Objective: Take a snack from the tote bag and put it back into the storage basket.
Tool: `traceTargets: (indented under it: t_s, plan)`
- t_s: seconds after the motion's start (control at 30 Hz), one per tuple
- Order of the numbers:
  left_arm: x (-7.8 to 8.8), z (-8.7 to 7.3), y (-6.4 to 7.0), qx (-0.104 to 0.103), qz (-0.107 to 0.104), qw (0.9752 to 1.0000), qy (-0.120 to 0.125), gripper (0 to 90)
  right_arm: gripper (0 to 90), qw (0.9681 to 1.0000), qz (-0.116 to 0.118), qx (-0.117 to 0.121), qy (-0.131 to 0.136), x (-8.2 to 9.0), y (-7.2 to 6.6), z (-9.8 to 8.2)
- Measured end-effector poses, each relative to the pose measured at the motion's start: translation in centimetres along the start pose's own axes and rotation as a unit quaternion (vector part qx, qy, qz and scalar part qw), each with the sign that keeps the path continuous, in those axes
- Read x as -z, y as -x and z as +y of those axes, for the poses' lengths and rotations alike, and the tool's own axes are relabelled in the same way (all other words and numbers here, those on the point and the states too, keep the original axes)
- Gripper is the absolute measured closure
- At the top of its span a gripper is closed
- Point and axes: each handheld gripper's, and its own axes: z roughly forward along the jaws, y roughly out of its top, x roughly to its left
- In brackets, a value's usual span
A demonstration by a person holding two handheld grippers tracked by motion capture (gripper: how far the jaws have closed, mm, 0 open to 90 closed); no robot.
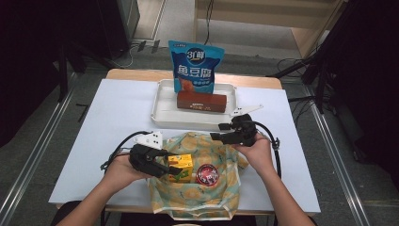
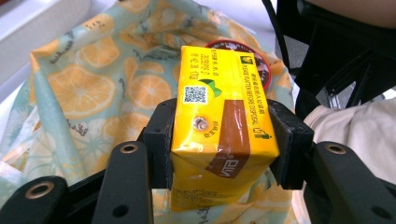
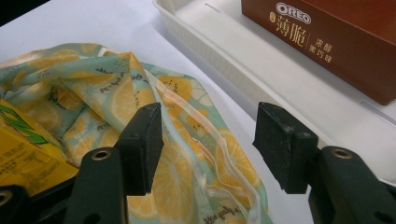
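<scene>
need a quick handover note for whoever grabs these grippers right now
Left gripper: shut on the yellow drink carton, held over the lemon-print bag.
Right gripper: open, nothing between its fingers, hovering at the bag's rim near the white tray.
Things: a round red-rimmed item lies at the bag beside the carton; the brown Oreo box and blue snack pouch are at the tray.
Done: carton gripped and brought to the bag.
Left, likely: release the carton in the bag, then bag the box and pouch.

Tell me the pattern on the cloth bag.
The bag is pale teal, printed with yellow-orange citrus slices; the left gripper view shows it best.
</scene>
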Motion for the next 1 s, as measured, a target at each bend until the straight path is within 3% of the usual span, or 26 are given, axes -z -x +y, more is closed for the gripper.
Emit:
traceTargets:
  t_s: [0.17,1.0]
  plan:
    - [0.5,0.2,0.0,0.006,0.004,1.0,0.006,51.1,40.8,0.9999,0.001,0.012,0.002,0.0,-0.1,0.0]
    - [3.4,0.9,-0.5,0.029,0.028,0.9984,0.039,51.2,41.0,0.9997,0.013,0.02,0.004,-0.1,-1.4,0.1]
